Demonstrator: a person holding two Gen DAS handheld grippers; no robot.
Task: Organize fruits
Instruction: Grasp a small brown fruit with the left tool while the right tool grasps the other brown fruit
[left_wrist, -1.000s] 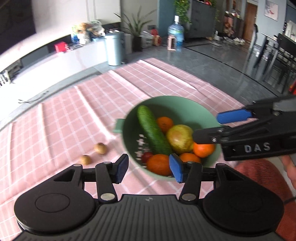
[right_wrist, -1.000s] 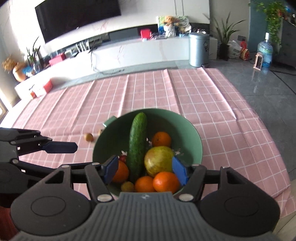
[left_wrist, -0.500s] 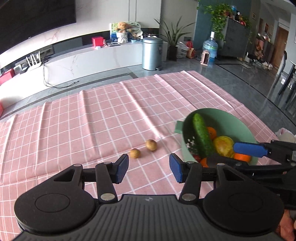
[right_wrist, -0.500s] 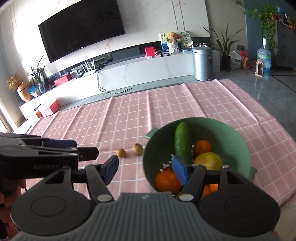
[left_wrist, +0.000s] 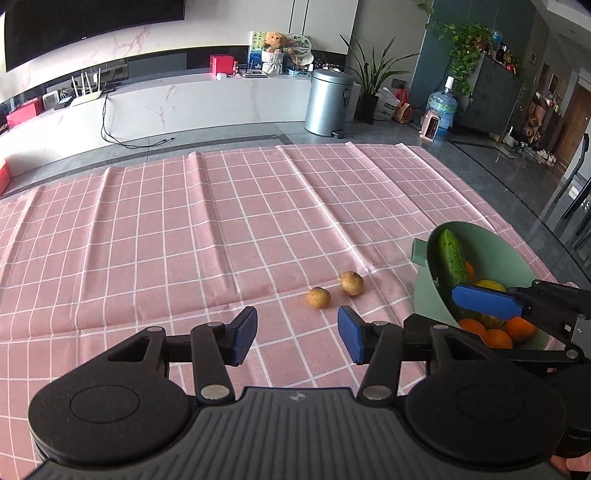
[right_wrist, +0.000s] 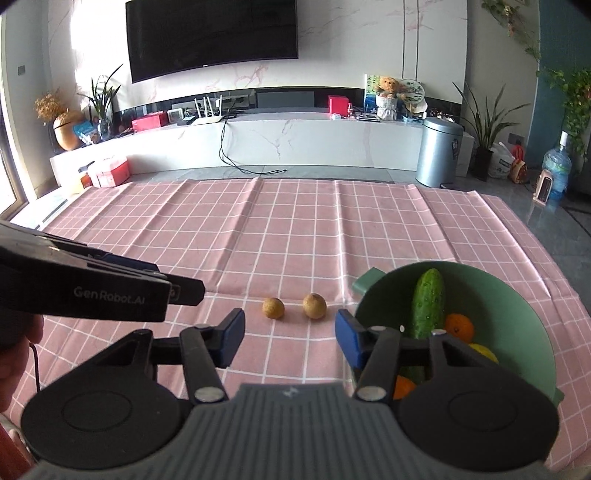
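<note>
Two brown fruits (right_wrist: 293, 307) just ahead of right hand-held gripper (right_wrist: 288, 338); jaws closing, empty.

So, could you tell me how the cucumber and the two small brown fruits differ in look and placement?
The cucumber is long, dark green and bumpy; the two small brown fruits are round, tan and much smaller. The cucumber leans inside the green bowl among the oranges, while the brown fruits lie loose on the pink checked cloth, side by side, left of the bowl. Neither is held by a gripper.

Two small fruits (right_wrist: 293, 306) on cloth (right_wrist: 258, 240), left of the bowl (right_wrist: 517, 314)
</note>
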